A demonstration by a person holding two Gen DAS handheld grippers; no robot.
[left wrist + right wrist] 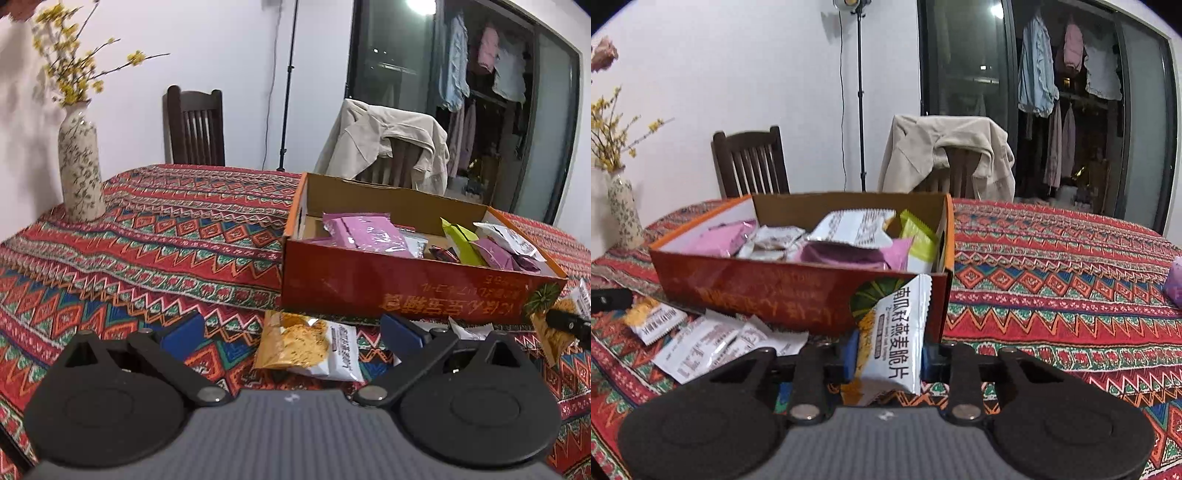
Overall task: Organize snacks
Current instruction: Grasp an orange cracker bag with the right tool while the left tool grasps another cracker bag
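A dining table covered in a red, zigzag-patterned cloth (1052, 266) filled the scene, with dark chairs, a draped beige jacket (945, 147) and a night-dark glass door behind it. An orange cardboard box (768, 291) sat on the cloth, already holding a jumble of pink, green and white snack packets. The right gripper (888, 356) had its blue pads pressed against both sides of a white-and-yellow oat crisp packet (897, 332), which stood upright between them just in front of the box's near wall, seemingly lifted clear of the cloth. The left gripper (291, 332) hung with its jaws spread wide and nothing between them, poised above another yellow-and-white packet (314, 347) lying flat on the cloth beside the box. A few more white wrappers (713, 343) were scattered by the box's near side. The step in hand looked like carrying the pinched packet to the box; the next move would call for raising it over the near wall, which it had not yet cleared, and releasing it among the others without tipping the thin cardboard.
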